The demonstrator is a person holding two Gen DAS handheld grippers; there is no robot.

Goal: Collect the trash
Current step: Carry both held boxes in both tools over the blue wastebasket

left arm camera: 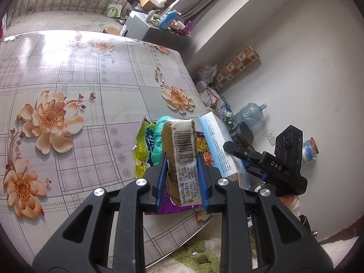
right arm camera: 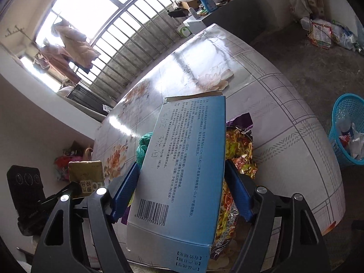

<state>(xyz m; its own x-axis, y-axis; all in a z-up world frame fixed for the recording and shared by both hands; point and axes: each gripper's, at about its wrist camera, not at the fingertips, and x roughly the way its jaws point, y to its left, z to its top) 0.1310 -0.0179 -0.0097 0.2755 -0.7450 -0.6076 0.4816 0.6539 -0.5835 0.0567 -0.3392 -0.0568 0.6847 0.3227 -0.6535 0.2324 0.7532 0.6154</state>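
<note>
Beneath me a floral tabletop (left arm camera: 68, 72); beyond it a barred window (right arm camera: 118, 22) with hanging clothes (right arm camera: 72, 45), and by the wall a water jug (left arm camera: 250, 113).

Blue box (right arm camera: 182, 170) bottom cut off by lower frame edge in right wrist view; it hides most of the foil wrapper (right arm camera: 238, 159) and the green bag (right arm camera: 143, 143) behind it. Small print on box too small to read. Gold pack (left arm camera: 182, 157) blocks purple wrapper (left arm camera: 175, 208) beneath and part of the yellow-green wrapper (left arm camera: 145, 145). Table (left arm camera: 68, 68) near edge hidden behind fingers (left arm camera: 159, 182). Bin (right arm camera: 348, 122) clipped at right edge, contents unclear. Far clutter too small to identify.
</note>
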